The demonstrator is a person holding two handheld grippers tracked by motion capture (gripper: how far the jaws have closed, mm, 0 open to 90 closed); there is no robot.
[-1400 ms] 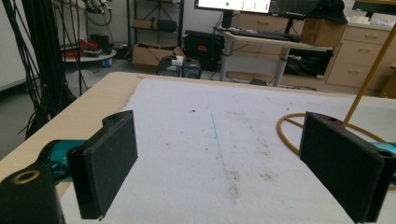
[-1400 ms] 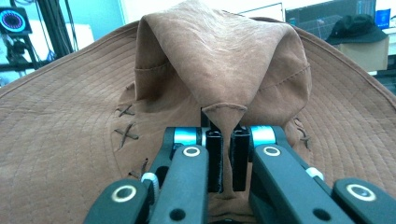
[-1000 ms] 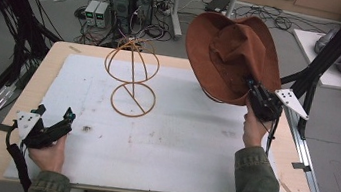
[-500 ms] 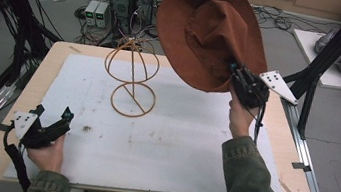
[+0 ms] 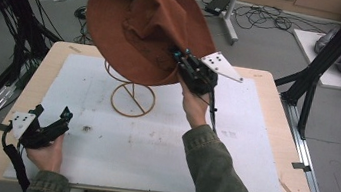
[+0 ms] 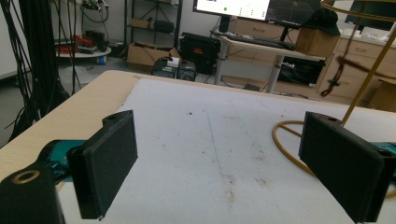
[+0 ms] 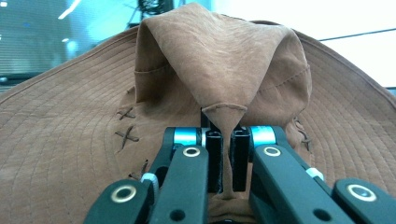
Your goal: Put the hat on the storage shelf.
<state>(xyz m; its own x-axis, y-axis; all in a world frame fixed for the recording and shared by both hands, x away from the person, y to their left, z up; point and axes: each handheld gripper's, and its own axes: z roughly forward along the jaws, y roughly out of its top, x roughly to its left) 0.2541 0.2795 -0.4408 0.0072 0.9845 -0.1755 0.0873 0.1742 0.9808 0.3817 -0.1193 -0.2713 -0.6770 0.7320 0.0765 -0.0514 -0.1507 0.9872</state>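
Carried leftward since 1 second ago, the brown hat [image 5: 143, 26] now hangs in the air over the gold wire stand [image 5: 130, 98], hiding its upper loop. The right hand-held gripper [image 5: 179, 63] has its 2 jaws pressed together on a fold of the hat's crown. At the desk's [image 5: 264, 134] near-left corner, the left hand-held gripper [image 5: 50, 112] rests low with jaws spread wide, holding nothing.
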